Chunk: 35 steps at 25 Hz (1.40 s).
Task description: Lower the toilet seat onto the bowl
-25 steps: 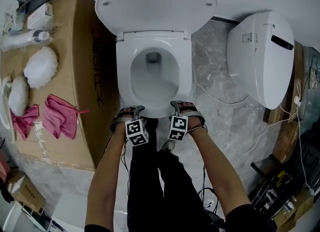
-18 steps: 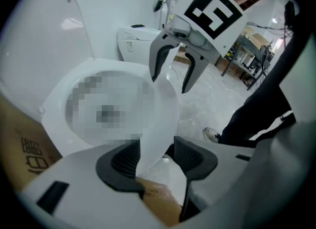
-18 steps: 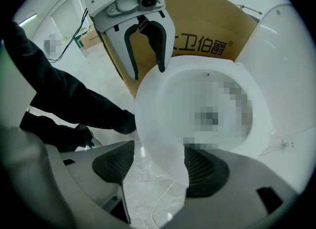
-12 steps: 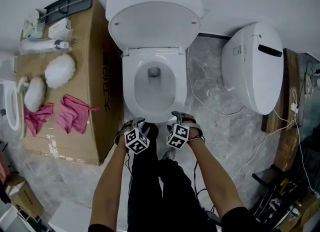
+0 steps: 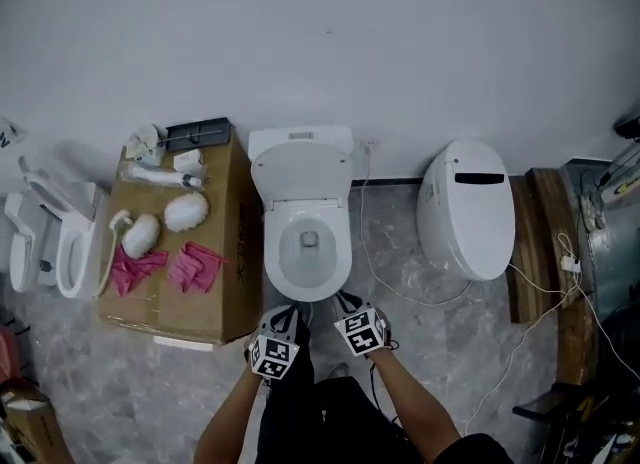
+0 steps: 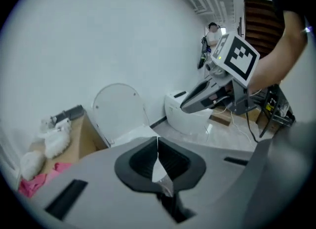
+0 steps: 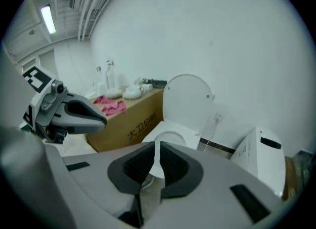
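The white toilet (image 5: 305, 242) stands against the wall with its lid (image 5: 300, 174) raised. A white ring lies flat round the bowl opening; I cannot tell seat from rim. My left gripper (image 5: 288, 314) and right gripper (image 5: 347, 304) hang side by side just short of the bowl's front edge, touching nothing. The left gripper (image 6: 158, 160) is shut and empty, aimed at the lid (image 6: 118, 107). The right gripper (image 7: 155, 166) is closing, with only a thin slit between its jaws and nothing in it; the bowl (image 7: 170, 136) lies beyond.
A cardboard box (image 5: 215, 252) left of the toilet carries pink cloths (image 5: 195, 264) and white puffs (image 5: 185, 210). A second white toilet (image 5: 470, 207) stands to the right, with cables (image 5: 400, 292) on the floor between. A loose seat (image 5: 60, 237) lies far left.
The head view has pulled up and back, so the toilet looks much smaller. Both grippers have drawn away from the bowl's front rim toward the person.
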Each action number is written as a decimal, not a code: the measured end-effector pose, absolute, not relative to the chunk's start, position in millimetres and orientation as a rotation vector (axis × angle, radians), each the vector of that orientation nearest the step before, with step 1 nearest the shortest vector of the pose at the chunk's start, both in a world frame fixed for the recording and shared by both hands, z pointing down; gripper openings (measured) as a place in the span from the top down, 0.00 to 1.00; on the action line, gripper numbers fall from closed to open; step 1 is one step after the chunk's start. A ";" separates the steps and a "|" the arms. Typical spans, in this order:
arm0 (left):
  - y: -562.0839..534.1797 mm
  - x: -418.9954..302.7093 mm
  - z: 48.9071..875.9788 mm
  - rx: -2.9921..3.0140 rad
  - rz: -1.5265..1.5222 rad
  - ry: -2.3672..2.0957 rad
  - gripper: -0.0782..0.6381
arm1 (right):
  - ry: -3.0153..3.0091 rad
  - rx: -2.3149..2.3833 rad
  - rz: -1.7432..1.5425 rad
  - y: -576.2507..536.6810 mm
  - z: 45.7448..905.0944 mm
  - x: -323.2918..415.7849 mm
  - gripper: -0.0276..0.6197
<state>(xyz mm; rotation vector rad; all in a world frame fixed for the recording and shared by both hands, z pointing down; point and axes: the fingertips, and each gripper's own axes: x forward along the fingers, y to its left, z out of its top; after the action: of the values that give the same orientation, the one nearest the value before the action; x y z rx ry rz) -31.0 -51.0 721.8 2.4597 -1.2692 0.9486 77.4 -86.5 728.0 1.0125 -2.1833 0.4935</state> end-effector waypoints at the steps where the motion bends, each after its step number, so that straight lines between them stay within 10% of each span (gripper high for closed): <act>1: -46.1 -25.0 693.5 2.483 0.904 -1.302 0.87 | -2.216 1.061 0.510 -82.8 702.4 81.6 0.88; 18: 26.0 -23.1 376.8 2.547 0.256 -1.761 0.87 | -2.544 1.421 0.486 14.3 423.4 90.8 0.91; 35: 45.7 -66.7 353.8 2.491 0.138 -1.775 0.87 | -2.592 1.524 0.292 48.6 371.2 58.0 0.91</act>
<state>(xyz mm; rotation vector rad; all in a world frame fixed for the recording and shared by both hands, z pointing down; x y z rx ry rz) -66.7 45.7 353.8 2.4914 -1.7754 0.1383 58.0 48.6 371.2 1.5243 -2.5921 0.2924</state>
